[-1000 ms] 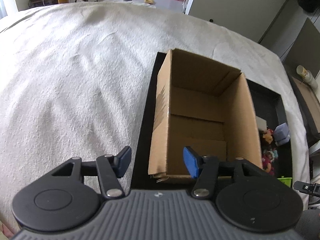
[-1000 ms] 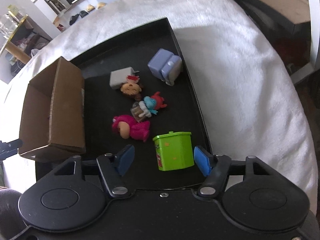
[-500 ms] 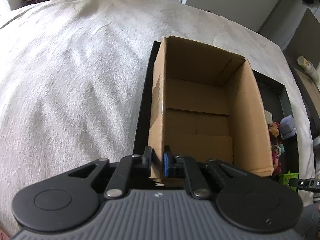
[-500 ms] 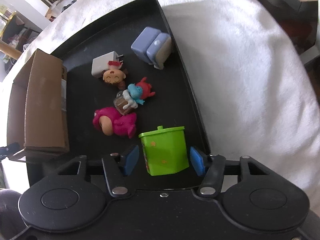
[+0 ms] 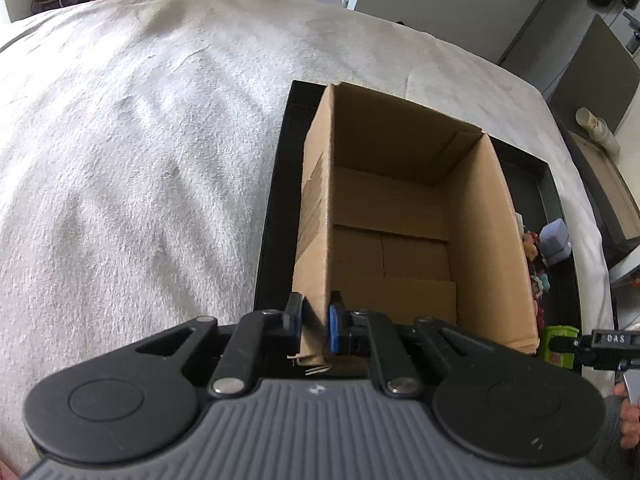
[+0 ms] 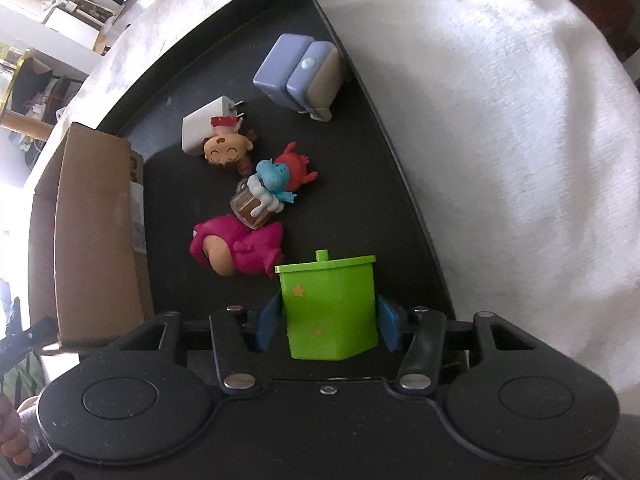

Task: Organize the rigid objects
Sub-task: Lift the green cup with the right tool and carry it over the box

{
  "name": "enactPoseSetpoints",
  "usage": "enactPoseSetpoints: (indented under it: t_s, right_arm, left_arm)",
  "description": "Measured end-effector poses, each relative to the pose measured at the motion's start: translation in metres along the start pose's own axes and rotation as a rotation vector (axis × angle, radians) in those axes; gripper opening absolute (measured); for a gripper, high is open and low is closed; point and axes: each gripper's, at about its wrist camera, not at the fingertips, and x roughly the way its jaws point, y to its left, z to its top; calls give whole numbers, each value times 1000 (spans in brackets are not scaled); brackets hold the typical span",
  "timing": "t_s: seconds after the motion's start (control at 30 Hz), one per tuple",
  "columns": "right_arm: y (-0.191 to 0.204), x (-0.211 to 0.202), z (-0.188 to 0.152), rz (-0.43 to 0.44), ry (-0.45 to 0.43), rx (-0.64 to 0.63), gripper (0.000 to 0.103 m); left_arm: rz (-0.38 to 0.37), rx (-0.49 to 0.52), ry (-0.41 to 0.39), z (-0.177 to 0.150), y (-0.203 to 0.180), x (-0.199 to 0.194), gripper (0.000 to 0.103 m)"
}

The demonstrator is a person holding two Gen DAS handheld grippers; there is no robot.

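Gripping the green lidded bin (image 6: 330, 308), your right gripper (image 6: 328, 326) has it upright between its fingers (image 6: 267, 322); they've just been closing in, and both blue pads now sit against the bin's side walls. The bin stands at the near end of the black tray (image 6: 404, 184), lid knob on top, long axis vertical. The cardboard box (image 5: 404, 236) lies to the left of the bin, on the same tray, open top up, long axis running away from you, w/ nothing visible inside. Your left gripper (image 5: 314, 326) is clenched on the box's near-left wall, at the corner. Judgement: right hand is the one to carry the bin left & over the box rim. Loose on the tray beyond the bin: pink figure (image 6: 236, 250), blue figure (image 6: 272, 184), white charger (image 6: 202, 128), lavender case (image 6: 300, 74). Tray rests on a white blanket (image 5: 132, 152).
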Motion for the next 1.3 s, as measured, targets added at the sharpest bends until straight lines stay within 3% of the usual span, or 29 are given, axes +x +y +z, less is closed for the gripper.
enactPoseSetpoints:
  t_s: [0.2,0.9,1.3]
  right_arm:
    - [5,4,-2,-4,2,-12,48]
    - [32,-42,-19,-39,-101,-76,48]
    - [77,-58,-16,-44,-144,-171,48]
  left_arm:
    - [-15,36,2,-4,-5,-5,12]
    - [-7,34,47,-10,-5,-6,12]
    - [-34,16,40,-10,0,-8,12]
